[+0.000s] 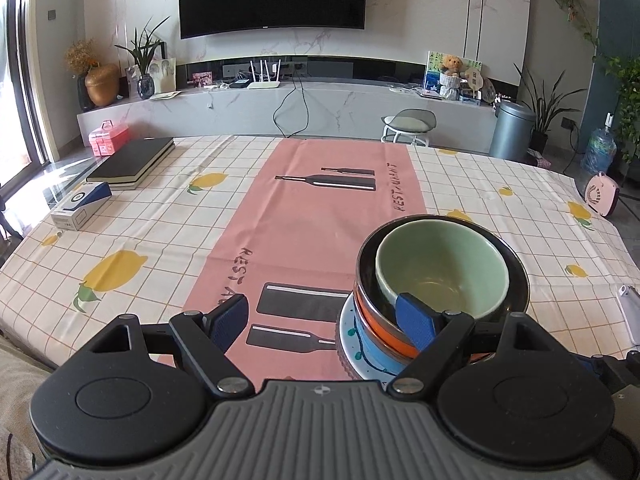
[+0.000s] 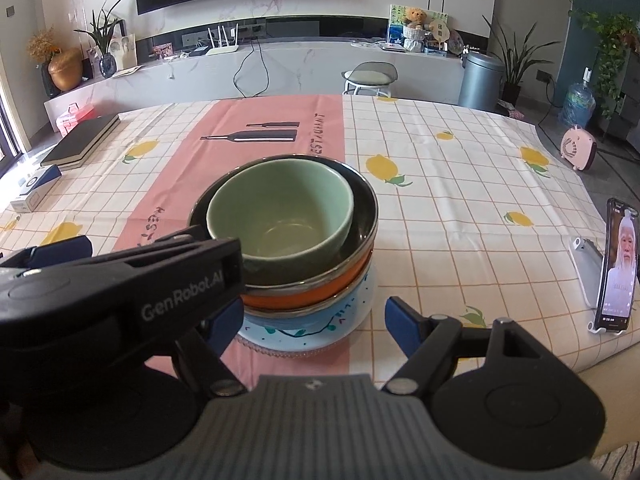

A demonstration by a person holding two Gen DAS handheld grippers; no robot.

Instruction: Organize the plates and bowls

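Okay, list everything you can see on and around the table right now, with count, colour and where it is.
green bowl: 1, pale green, top of the stack, nested in the orange bowl
orange bowl: 1, orange outside, dark inside, under the green bowl
blue bowl: 1, light blue, under the orange bowl
plate: 1, white with green marks, bottom of the stack
pink runner: 1, pink, down the table's middle
tablecloth: 1, white check with lemons
notebooks: 2 stacked, black, far left
small box: 1, blue and white, left edge
phone: 1, upright, screen on, right edge
left gripper: open, right finger inside the orange bowl's rim
right gripper: open, near the stack
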